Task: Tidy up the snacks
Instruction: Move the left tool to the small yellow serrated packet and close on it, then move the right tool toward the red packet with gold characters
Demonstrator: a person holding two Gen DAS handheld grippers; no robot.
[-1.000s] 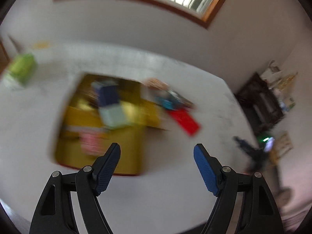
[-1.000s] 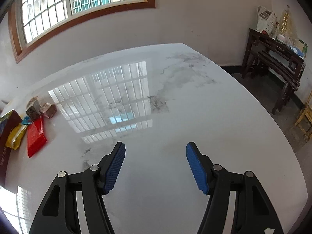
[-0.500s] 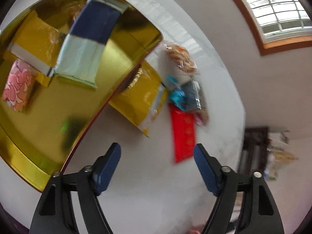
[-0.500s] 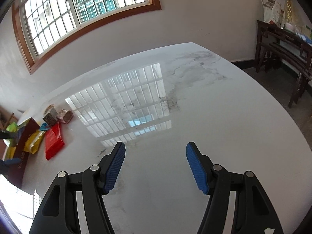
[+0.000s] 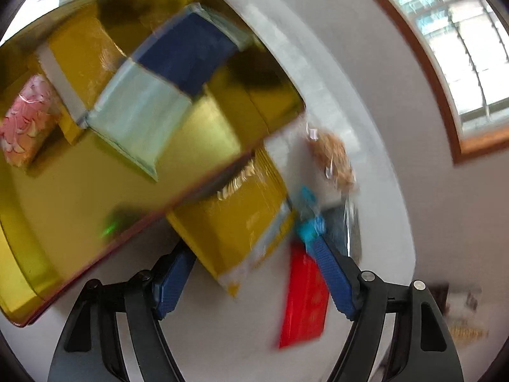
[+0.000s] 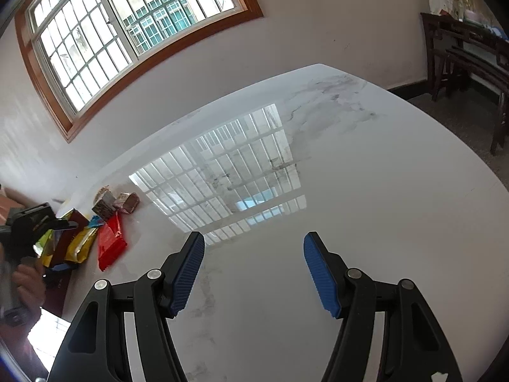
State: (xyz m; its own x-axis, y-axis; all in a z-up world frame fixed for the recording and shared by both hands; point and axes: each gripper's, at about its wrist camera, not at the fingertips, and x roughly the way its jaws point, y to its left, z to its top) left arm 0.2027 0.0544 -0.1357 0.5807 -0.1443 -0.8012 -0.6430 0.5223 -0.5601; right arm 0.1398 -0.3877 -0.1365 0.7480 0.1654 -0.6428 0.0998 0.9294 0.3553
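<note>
Blue ribbed pads line both claws. The left gripper (image 5: 254, 277) has its jaws spread wide and grips nothing; between its fingers lies the near end of a yellow foil packet (image 5: 235, 222), glossy and crinkled, with a pale strip at its edge. Just right of that, touching the right finger in the view, a flat red packet (image 5: 303, 299) lies on the white marble table (image 5: 222, 334). Beyond the red one sit a small bright blue wrapper (image 5: 308, 219) and a dark packet (image 5: 337, 226), then a clear-wrapped tan snack (image 5: 334, 156) farther off. Left of these, the gold tray (image 5: 79, 248), mirror-shiny with a dark red rim and rounded corners, holds a pale green and navy box (image 5: 159, 95), a yellow box with a white band (image 5: 73, 63) and a pink patterned pouch (image 5: 25, 121). Motion blur hides any print.

The right gripper (image 6: 251, 273) likewise stands open and empty, over bare grey-veined marble that mirrors the barred window (image 6: 127, 31). Well to its left the snacks cluster, and a blurred hand with the other tool is beside them. No writing can be read.
</note>
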